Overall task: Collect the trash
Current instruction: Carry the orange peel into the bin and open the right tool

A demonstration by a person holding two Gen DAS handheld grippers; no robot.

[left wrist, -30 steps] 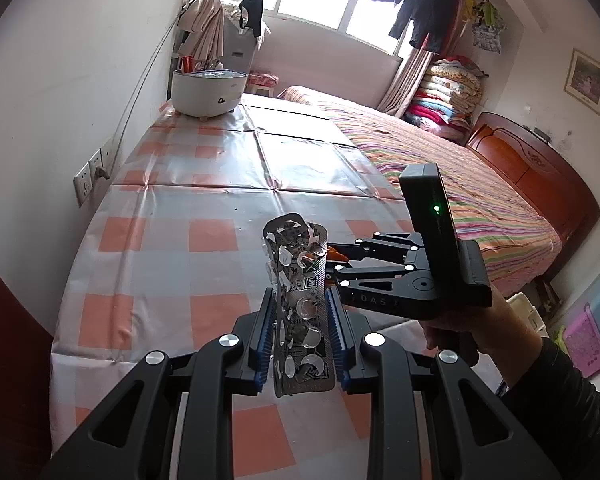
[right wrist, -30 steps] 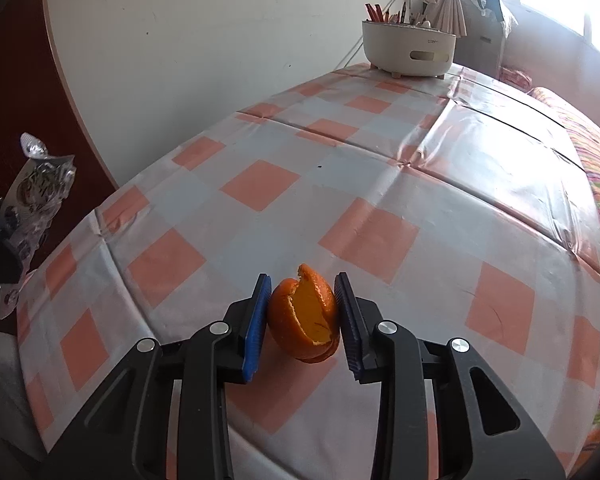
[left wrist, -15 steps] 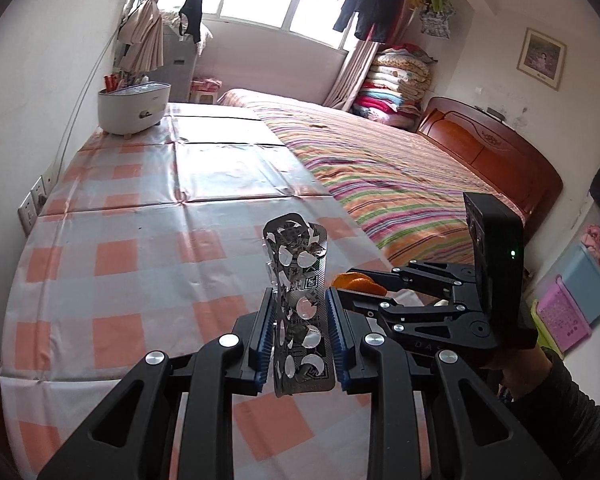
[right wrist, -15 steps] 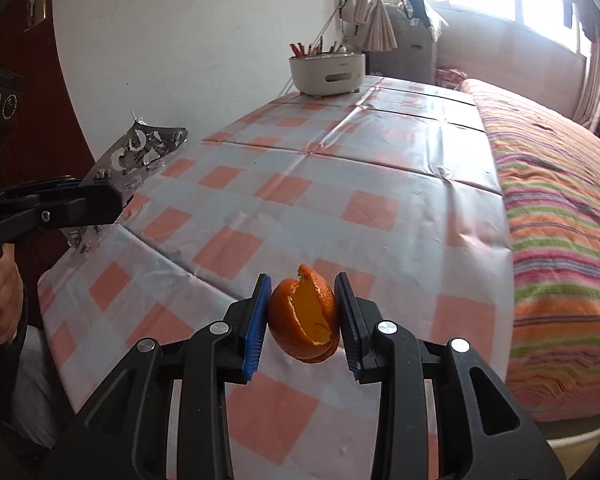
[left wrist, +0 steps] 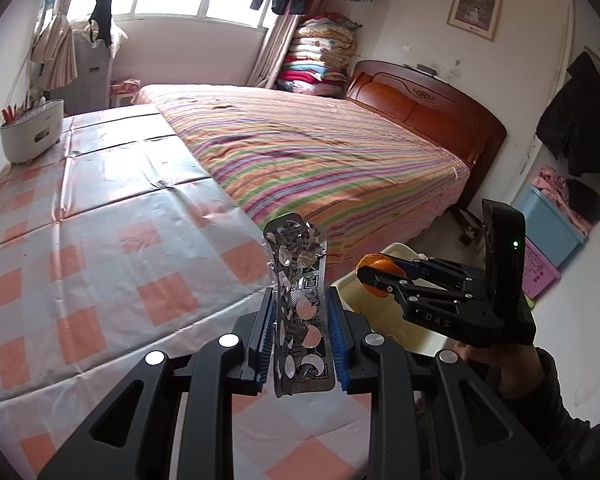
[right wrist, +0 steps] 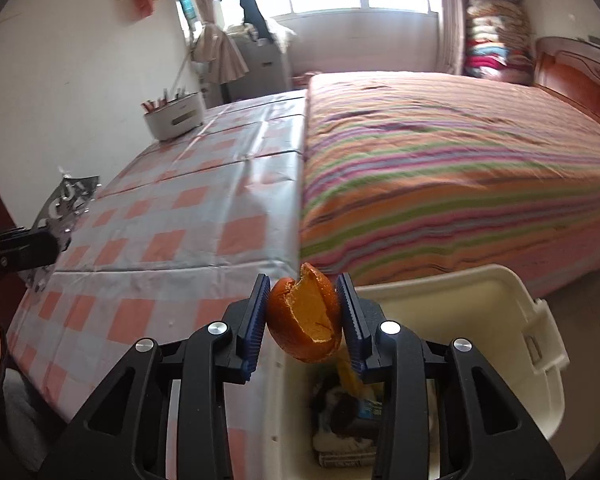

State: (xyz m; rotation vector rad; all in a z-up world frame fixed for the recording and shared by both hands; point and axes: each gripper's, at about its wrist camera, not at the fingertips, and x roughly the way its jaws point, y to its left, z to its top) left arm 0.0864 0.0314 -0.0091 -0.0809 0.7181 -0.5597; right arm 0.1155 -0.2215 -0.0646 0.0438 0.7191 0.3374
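I am holding two pieces of trash: my right gripper [right wrist: 303, 316] is clamping an orange peel [right wrist: 305, 322] between its blue-padded fingers [right wrist: 256, 320], and my left gripper [left wrist: 300, 334] is pinching an emptied foil blister pack [left wrist: 300, 312] that is standing upright between its own fingers [left wrist: 263, 344]. Through the right wrist camera I am seeing the peel hanging over the near edge of a cream plastic bin [right wrist: 511, 320], just past the corner of the worktop [right wrist: 160, 248], and only this view is looking down into the bin, where crumpled wrappers and paper [right wrist: 351, 420] are lying at the bottom. The left wrist camera is showing just a slice of that bin [left wrist: 415, 332], mostly hidden behind the right gripper [left wrist: 375, 276], but it alone is showing the hand [left wrist: 507, 364] gripping that tool. From the left view the blister pack is sitting above the worktop's checked cloth [left wrist: 100, 264], near its edge; from the right view the same pack [right wrist: 66, 216] is poking up at the far left, well apart from the bin. Both cameras are catching the striped bed [right wrist: 459, 184] beside the worktop and the white holder [left wrist: 30, 136] at its far end.
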